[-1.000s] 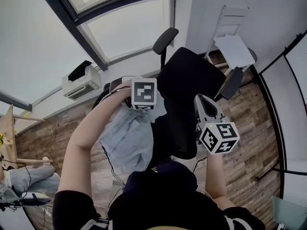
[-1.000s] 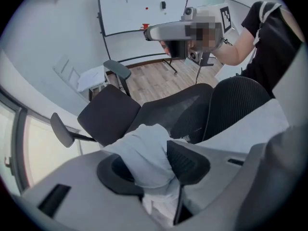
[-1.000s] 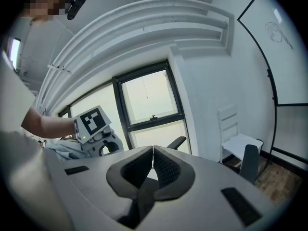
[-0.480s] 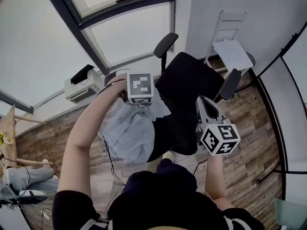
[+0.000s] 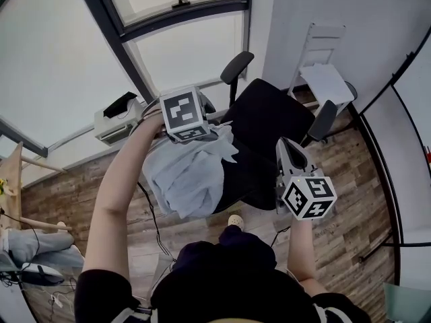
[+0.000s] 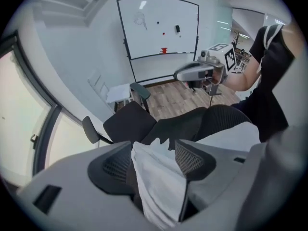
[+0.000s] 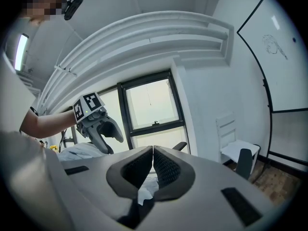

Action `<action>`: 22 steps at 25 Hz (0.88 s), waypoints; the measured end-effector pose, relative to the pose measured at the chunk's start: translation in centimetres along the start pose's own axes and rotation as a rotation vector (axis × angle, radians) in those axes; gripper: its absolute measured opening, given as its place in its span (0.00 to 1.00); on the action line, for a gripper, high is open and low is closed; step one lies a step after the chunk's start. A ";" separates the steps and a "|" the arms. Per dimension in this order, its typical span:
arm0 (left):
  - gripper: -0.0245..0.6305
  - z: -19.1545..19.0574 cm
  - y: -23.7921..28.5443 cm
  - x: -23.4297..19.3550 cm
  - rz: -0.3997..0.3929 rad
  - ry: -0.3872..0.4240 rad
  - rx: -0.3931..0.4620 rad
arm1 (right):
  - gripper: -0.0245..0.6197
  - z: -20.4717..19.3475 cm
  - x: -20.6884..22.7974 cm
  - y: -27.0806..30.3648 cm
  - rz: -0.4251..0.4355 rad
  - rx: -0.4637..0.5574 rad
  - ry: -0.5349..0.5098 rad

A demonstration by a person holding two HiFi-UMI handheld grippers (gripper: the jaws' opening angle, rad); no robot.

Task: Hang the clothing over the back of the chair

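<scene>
A person stands behind a black office chair (image 5: 269, 116) on a wood floor (image 5: 350, 180), a gripper in each hand. The pale clothing (image 5: 188, 177) lies draped over the left side of the chair's back, hanging down on the person's side. The left gripper (image 6: 154, 147) points steeply down just above it. Its jaws have just been opening and now stand wide, with a fold of the clothing lying loose between them. The right gripper (image 5: 284, 147) is held by the right side of the chair's back, apart from the clothing. It points roughly level, its jaws closed together and holding nothing.
</scene>
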State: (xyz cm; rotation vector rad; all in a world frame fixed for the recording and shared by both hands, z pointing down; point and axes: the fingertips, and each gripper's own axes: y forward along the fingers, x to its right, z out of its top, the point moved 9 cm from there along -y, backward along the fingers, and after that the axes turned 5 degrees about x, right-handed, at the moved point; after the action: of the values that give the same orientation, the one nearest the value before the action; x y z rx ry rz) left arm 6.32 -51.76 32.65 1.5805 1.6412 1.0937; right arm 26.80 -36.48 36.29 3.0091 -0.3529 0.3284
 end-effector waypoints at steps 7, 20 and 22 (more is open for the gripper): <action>0.48 -1.5 -2.9 2.0 0.108 -0.086 0.144 | 0.08 0.0 -2.4 -2.1 0.007 0.009 -0.023; 0.43 -6.9 -8.4 9.4 0.245 -0.278 0.358 | 0.08 -1.5 -9.3 -7.9 -0.009 0.014 -0.051; 0.42 -8.1 -9.2 10.6 0.257 -0.303 0.391 | 0.08 -1.9 -10.5 -8.7 -0.018 0.010 -0.049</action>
State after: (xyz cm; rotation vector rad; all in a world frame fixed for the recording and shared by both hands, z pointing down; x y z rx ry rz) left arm -6.30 -42.01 29.70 2.1393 1.5351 0.6268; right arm 18.57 -25.51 35.20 3.0328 -0.3285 0.2560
